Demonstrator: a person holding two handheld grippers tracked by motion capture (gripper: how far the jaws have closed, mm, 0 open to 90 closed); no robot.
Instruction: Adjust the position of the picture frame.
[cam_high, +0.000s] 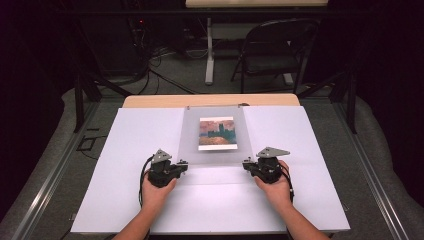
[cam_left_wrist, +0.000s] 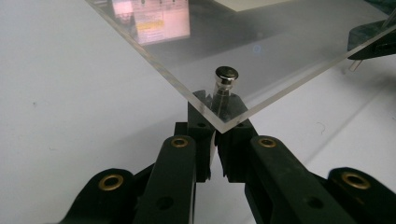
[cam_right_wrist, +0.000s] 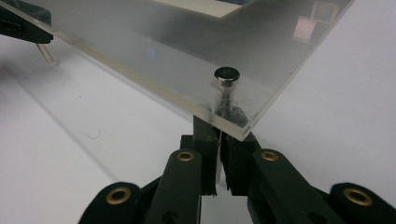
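Note:
A clear acrylic sheet (cam_high: 215, 155) lies over a small painted picture (cam_high: 217, 133) on the white board (cam_high: 125, 165). Its near edge is raised off the board. My left gripper (cam_high: 184, 163) is at the sheet's near left corner and my right gripper (cam_high: 246, 162) at the near right corner. In the left gripper view the jaws (cam_left_wrist: 215, 109) are shut under the sheet (cam_left_wrist: 261, 51) on the stem of a metal-capped pin (cam_left_wrist: 226, 79) that passes through the corner. The right gripper (cam_right_wrist: 219, 126) is likewise shut on its corner pin (cam_right_wrist: 226, 77) beneath the sheet (cam_right_wrist: 187, 46).
The board rests on a wooden table (cam_high: 210, 100). Behind it stand a dark folding chair (cam_high: 275, 50) and a table leg (cam_high: 210, 50), with cables on the floor. Metal rails (cam_high: 45, 180) run along both sides.

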